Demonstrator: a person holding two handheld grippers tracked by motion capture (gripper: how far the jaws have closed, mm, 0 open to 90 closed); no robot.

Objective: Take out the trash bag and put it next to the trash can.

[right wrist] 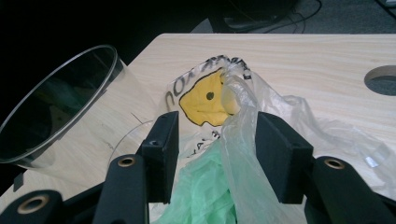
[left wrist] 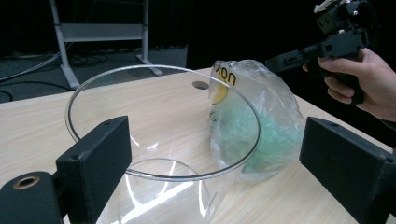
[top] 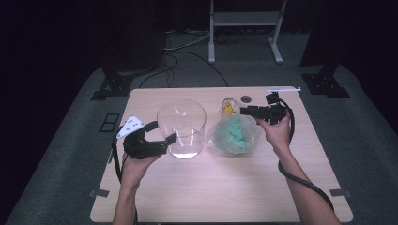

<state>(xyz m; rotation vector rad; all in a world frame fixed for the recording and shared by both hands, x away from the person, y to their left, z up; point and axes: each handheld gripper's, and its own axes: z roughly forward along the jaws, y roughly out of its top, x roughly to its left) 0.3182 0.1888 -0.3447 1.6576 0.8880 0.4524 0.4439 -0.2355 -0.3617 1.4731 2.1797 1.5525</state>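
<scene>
Right gripper [right wrist: 212, 156] astride crumpled clear bag [right wrist: 243, 135] of green stuff [right wrist: 201, 196].

A pale wooden table in a dark room

The light-wood table [top: 220, 187], with a round hole [top: 245, 99] near its far edge, is set on grey carpet [top: 356, 140]. A white metal frame [top: 246, 28] is seen behind it, with loose cables [top: 187, 44] trailing on the floor. The walls are lost in darkness; what may be black stand bases [top: 110, 86] flank the table.
</scene>
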